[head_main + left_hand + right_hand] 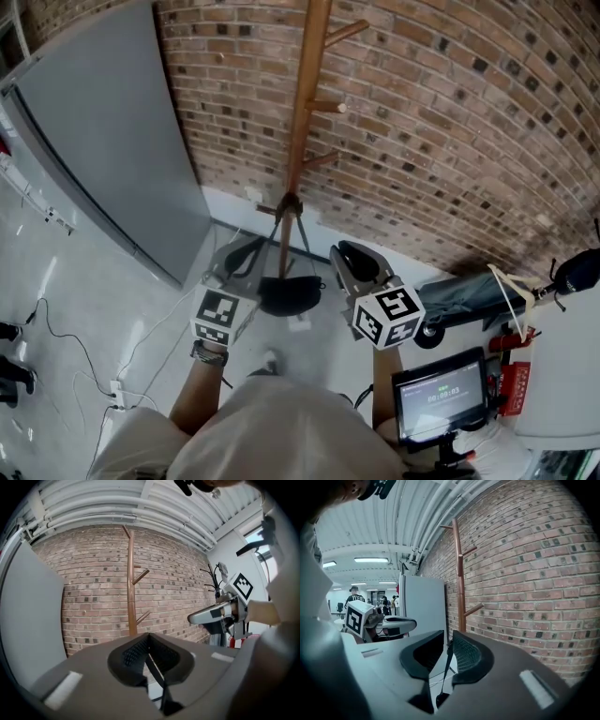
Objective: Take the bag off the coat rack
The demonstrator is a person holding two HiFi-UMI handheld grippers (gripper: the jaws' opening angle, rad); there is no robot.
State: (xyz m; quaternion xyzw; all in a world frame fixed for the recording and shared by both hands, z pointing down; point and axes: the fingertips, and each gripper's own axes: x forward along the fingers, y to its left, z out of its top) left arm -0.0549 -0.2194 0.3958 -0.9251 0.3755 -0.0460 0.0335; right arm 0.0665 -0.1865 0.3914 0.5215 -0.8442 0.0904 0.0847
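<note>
Judging by the bag (289,292), off the rack (302,112) and low by its foot, lift-off looks done: left fingers (133,652) pinch its strap (157,672), right fingers (466,656) stand slightly apart around it; next, carry it clear.

Pale beige shirt (281,433), dark wristband (208,353); left gripper (149,639) and right gripper (448,637) are grey, each topped with a black-and-white marker cube (387,317).
</note>
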